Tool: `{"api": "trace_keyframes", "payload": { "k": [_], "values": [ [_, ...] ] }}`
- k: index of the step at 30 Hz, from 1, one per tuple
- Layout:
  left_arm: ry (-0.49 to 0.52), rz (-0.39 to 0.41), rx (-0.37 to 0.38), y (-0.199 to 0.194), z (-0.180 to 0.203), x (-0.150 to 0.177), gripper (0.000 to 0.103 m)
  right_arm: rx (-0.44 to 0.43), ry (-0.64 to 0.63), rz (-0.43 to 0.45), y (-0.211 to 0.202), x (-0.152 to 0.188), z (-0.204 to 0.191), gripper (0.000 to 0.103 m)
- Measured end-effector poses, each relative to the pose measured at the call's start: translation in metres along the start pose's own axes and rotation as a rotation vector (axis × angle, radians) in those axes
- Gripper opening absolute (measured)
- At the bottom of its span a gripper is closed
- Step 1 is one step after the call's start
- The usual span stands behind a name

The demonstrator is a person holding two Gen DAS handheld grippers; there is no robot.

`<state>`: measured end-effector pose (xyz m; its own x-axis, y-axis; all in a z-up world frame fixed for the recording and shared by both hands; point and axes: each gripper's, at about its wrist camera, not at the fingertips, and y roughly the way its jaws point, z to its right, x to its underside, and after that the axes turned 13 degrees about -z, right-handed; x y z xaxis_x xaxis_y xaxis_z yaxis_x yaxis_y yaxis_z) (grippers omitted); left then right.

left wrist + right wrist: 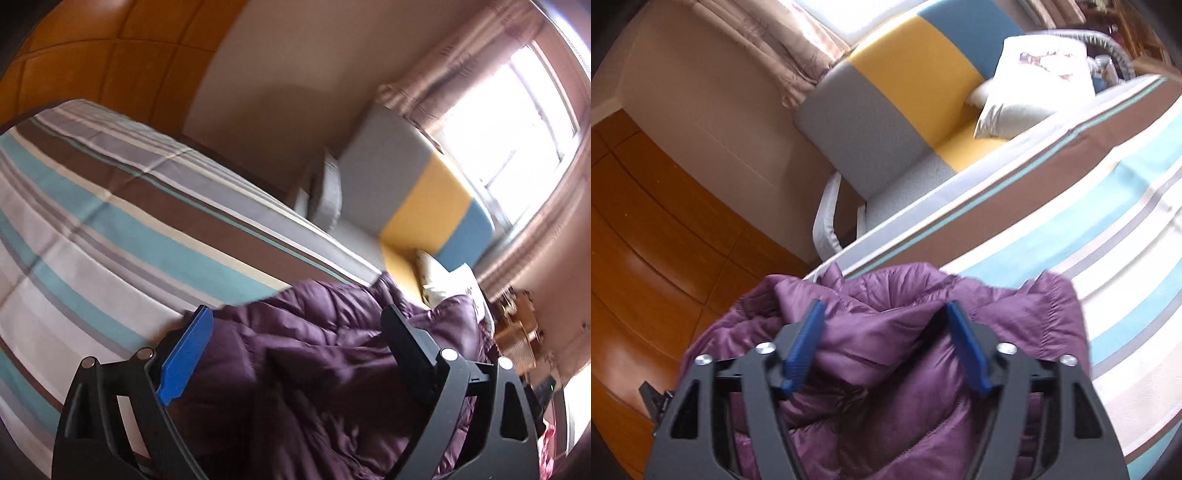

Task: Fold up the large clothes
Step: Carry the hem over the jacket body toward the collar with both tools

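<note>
A purple quilted down jacket (303, 354) lies bunched at the edge of a striped bed (92, 221). My left gripper (299, 314) is open, its jaws wide apart over the jacket, with puffy fabric between them. In the right wrist view the same jacket (886, 332) is heaped at the bed's edge (1071, 206). My right gripper (886, 314) is open, its blue pads (803, 350) on either side of a raised fold of the jacket without pinching it.
A grey, yellow and blue sofa (417, 192) stands beyond the bed under a bright curtained window (509, 122). A white cushion (1030, 85) lies on it. Orange wooden floor (646, 240) lies to the left. A wicker item (517, 332) stands at right.
</note>
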<state>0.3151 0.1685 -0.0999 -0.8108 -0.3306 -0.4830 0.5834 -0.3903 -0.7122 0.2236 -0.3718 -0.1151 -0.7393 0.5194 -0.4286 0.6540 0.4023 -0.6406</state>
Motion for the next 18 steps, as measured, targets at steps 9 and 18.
{"api": "trace_keyframes", "payload": {
  "k": [9, 18],
  "values": [
    [-0.014, -0.012, -0.029, -0.008, -0.019, 0.024, 0.095, 0.063, -0.045, -0.01, -0.016, 0.016, -0.003, 0.071],
    [0.066, -0.118, -0.033, -0.005, -0.028, 0.076, 0.095, 0.166, -0.039, -0.035, -0.043, 0.057, 0.011, 0.071]
  ]
}}
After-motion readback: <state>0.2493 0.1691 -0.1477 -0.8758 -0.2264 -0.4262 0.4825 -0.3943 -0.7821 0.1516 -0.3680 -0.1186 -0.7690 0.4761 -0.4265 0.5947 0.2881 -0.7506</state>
